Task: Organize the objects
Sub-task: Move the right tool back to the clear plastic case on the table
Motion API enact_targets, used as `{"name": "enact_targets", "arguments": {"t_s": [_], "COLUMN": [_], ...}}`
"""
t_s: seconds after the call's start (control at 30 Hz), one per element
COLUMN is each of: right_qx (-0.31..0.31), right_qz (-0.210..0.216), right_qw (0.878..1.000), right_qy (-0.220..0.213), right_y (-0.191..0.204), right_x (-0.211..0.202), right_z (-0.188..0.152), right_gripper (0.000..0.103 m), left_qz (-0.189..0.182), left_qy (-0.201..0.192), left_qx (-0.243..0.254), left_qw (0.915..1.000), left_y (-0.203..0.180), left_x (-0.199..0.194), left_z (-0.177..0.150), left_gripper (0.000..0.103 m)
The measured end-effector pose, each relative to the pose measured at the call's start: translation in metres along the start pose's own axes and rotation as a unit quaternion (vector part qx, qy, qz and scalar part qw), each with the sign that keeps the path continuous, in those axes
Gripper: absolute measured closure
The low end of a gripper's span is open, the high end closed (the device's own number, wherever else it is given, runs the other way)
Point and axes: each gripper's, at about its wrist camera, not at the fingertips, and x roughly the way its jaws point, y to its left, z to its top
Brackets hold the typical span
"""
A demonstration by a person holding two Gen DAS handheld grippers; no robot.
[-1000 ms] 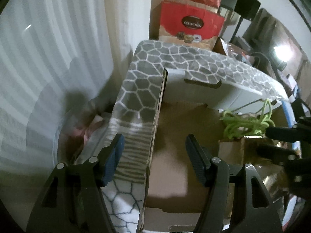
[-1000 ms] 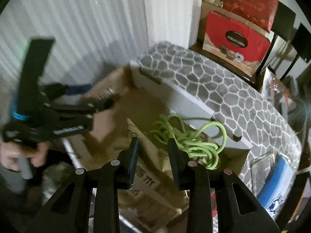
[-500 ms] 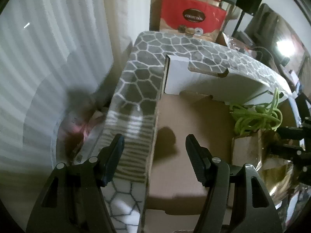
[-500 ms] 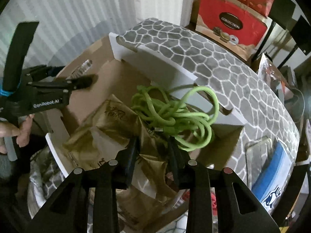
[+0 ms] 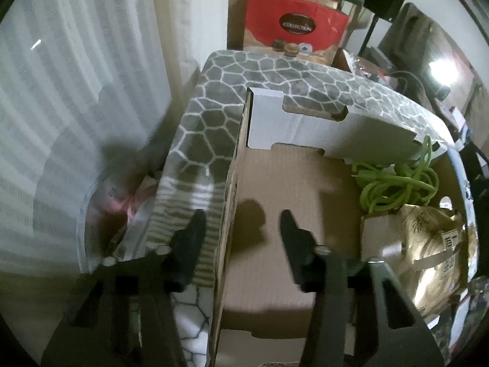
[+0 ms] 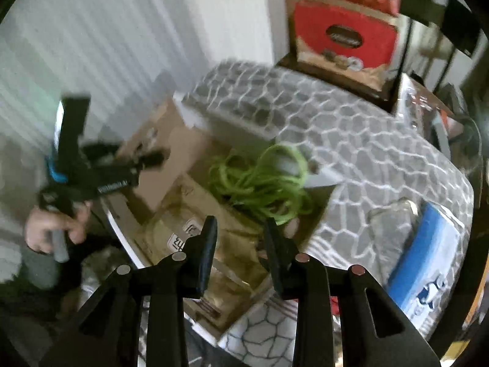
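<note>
1 target: box L wall (image 5: 233, 183), long axis 12–6, between L gripper (image 5: 241, 229) jaws.
L gripper: jaws just been closing, not yet pinching.
R gripper (image 6: 240, 235): parted, empty.

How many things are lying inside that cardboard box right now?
2: a green cord coiled in the far right corner, and a gold packet just in front of it. More may be hidden underneath.
</note>
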Motion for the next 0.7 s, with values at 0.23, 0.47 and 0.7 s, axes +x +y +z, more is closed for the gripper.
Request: {"name": "enact_targets", "arguments": {"t_s": [0.23,0.47,0.7], "right_qx": [0.074,0.127,0.15], "right_qz": [-0.062,-0.109,-0.144], "right_qw": [0.995,0.985,0.978], "right_qy": [-0.027,-0.031,-0.028], "right_y": [-0.06,-0.107,-0.134], "right_x": [-0.042,-0.057,-0.043], "right_z": [-0.015,-0.037,-0.051], "right_gripper": [0.065,0.054,0.052], "left_qz": [-0.012,-0.004,0.006], "left_qy": [0.011,0.011,0.009], "left_qx": [-0.009,-0.008,-0.006], "left_qw": [0.9998,0.9999,0.9999], "left_y": [0.004,0.002,-0.002], "left_x": [0.006,0.007,0.008], "left_z": [-0.002,-0.002,-0.003], "left_gripper": [0.076,0.078,0.078]}}
